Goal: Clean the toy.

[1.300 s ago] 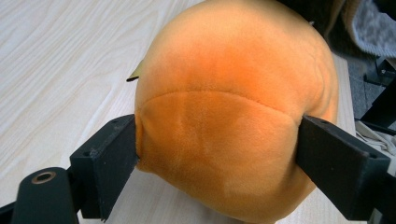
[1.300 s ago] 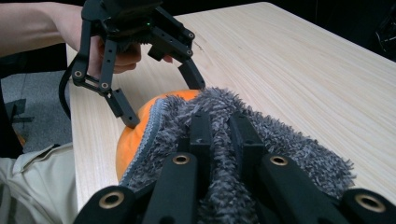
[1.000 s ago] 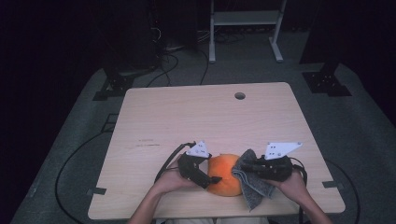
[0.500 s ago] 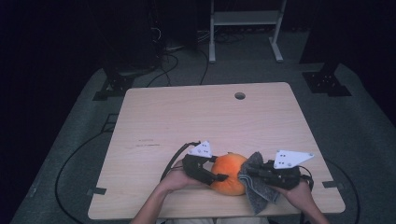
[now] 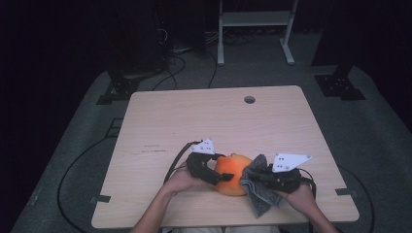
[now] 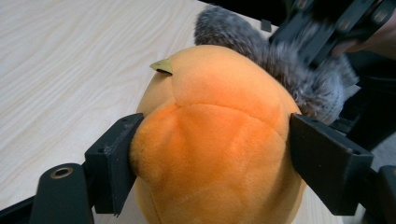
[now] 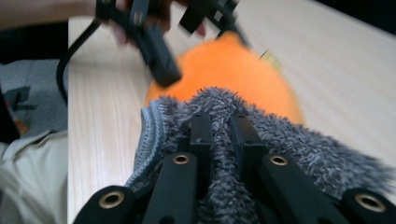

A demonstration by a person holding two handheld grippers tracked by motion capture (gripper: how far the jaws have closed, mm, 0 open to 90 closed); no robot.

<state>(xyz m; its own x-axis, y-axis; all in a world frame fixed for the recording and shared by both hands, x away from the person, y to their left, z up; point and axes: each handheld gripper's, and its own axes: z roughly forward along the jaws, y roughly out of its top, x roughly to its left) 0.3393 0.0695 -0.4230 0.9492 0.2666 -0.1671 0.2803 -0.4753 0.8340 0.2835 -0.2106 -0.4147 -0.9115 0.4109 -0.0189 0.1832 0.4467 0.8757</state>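
Near the desk's (image 5: pixel 160 121) front edge, the left gripper (image 5: pixel 210 171), jaws having just been opening, is clamping the orange plush pumpkin (image 6: pixel 215 140); the right gripper (image 5: pixel 262 177) is pinching the grey fluffy cloth (image 7: pixel 299 149) against it.

A: Your left claw (image 5: pixel 214 175) sits at lower centre of the high view: black body, pale grey three-cornered plate with small dark dots on top, and a black cable looping off its left side.

B: And your right claw (image 5: pixel 253 178), lower right?

A: Same build: black, with a wider grey plate and a black cable curling out behind it.

B: Up close?

A: In the left gripper view your jaws are blocky matte black pads on black arms, a brass-ringed hole at lower left. In the right gripper view, four such brass-ringed holes run along the bottom edge.

B: Clothing?

A: Your forearms are bare; light beige fabric shows at lower left of the right gripper view.
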